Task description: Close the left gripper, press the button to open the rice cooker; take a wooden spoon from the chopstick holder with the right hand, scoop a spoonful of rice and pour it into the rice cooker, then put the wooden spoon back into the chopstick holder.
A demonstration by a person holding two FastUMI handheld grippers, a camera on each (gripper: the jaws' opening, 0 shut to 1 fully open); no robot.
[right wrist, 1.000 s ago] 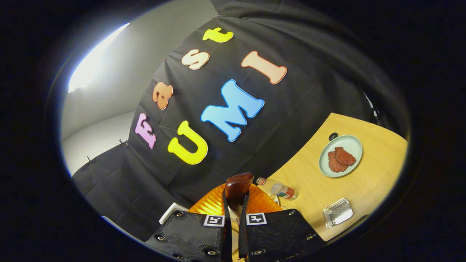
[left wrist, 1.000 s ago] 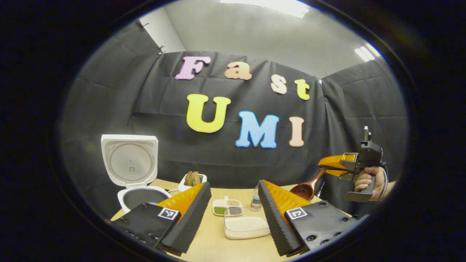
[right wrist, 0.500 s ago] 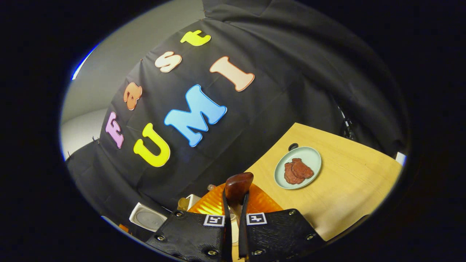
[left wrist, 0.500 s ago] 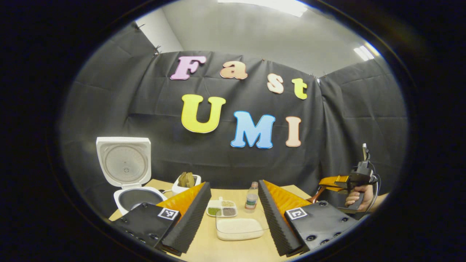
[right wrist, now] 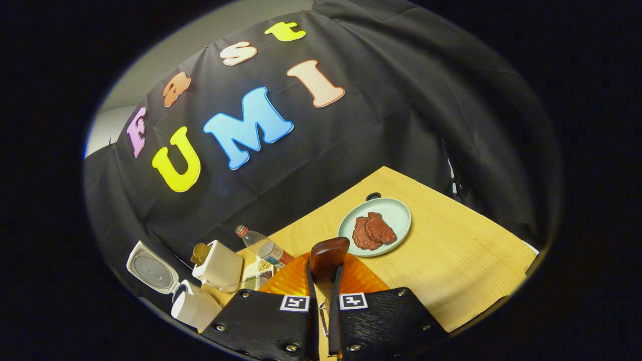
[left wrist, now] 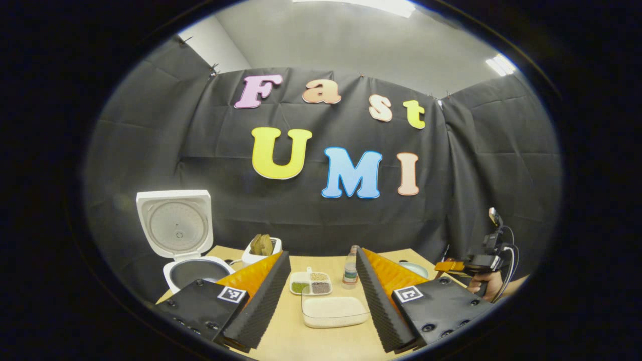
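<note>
Pale wooden table under a white rice cooker, lid raised, at the far left, with a white chopstick holder just beside it and a clear tray of rice near the front. Left gripper spread wide, tray of rice lying between its fingers. Right gripper clamped narrow on the wooden spoon, dark end jutting out past the fingertips.

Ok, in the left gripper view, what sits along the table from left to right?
Rice cooker → chopstick holder → divided dish → bottle → plate → right hand-held gripper.
</note>
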